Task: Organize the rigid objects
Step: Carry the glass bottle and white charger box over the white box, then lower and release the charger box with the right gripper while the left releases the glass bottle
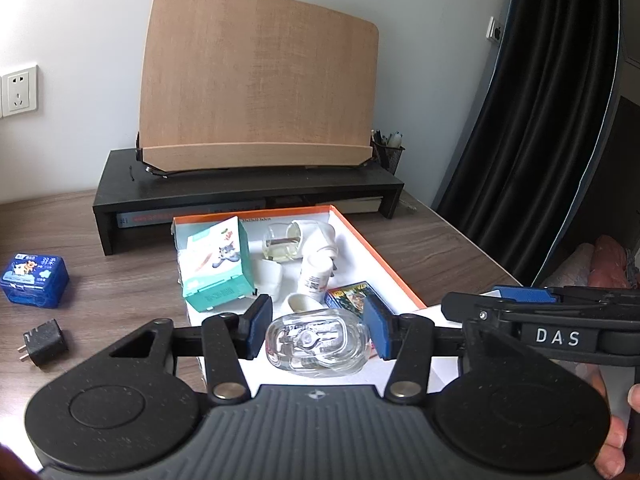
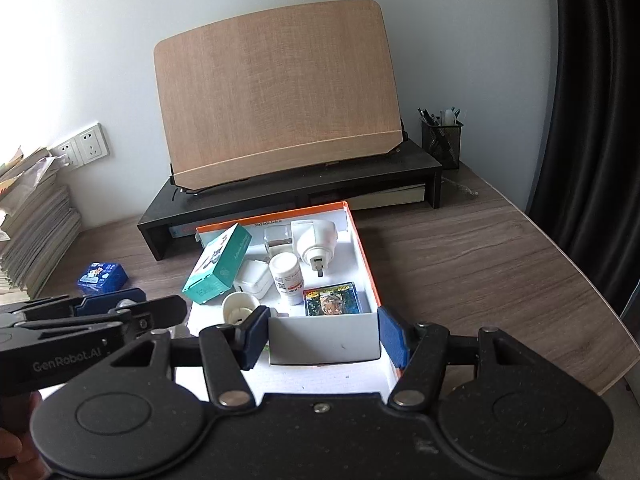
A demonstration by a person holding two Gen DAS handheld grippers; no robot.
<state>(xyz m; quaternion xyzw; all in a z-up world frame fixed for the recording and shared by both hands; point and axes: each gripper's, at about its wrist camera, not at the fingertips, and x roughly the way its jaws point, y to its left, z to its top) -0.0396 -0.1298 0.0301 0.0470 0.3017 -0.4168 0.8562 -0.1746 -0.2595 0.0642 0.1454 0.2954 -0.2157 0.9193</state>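
Placement is the step in hand: your left gripper [image 1: 318,330] is clenched on a clear glass bottle [image 1: 318,344], its blue pads [image 1: 260,326] touching both sides, and holds it over the near end of the orange-rimmed box [image 1: 384,264]. Next you need to lower it into the bare white floor near the picture card [image 1: 350,296], clear of the white pill bottle [image 1: 316,276] and teal carton [image 1: 216,264]. Your right gripper [image 2: 322,334] is released, jaws spread either side of the box's near wall. A blue packet [image 1: 34,280] and black charger [image 1: 44,342] wait on the desk.
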